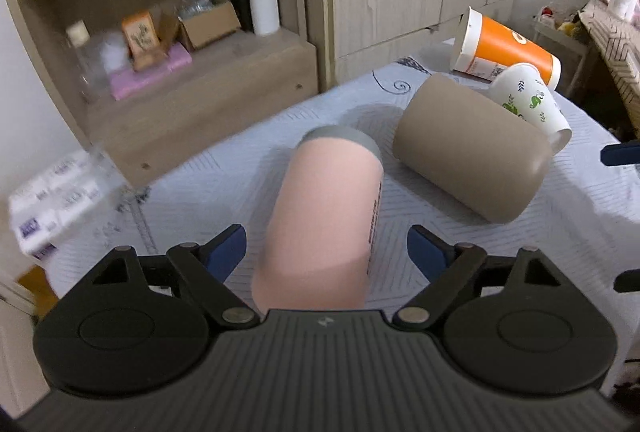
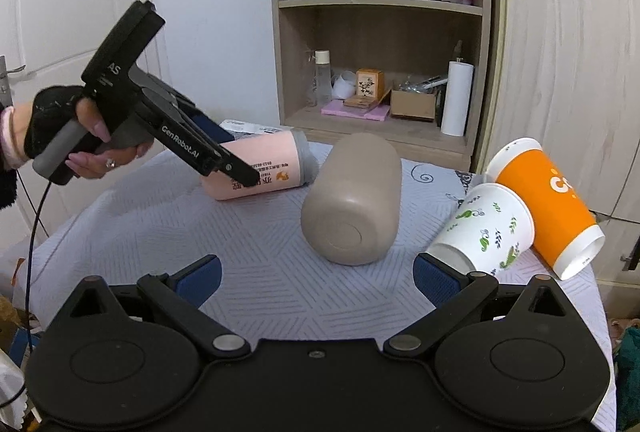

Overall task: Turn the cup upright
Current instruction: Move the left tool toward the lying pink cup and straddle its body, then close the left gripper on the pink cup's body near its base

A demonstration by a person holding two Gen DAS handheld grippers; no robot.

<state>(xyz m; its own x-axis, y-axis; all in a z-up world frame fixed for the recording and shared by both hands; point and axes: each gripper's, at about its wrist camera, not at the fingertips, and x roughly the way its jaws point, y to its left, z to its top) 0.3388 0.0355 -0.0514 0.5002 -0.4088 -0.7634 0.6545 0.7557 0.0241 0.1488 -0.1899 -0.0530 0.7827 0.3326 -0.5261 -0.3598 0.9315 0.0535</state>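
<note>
Pink cup [image 1: 320, 224] lies on its side on the table [image 1: 224, 184], between the wide-spread fingers of the left gripper [image 1: 326, 252], untouched. Right gripper [image 2: 316, 280] hangs open, holding nothing. Beside lie a taupe cup [image 2: 354, 200], orange cup [image 2: 548, 200] and leaf-print cup [image 2: 486, 228].

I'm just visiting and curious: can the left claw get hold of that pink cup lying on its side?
Probably yes. The left claw is open, its blue fingers astride the pink cup, nothing between them. The beige cup lies apart, to the side.
</note>
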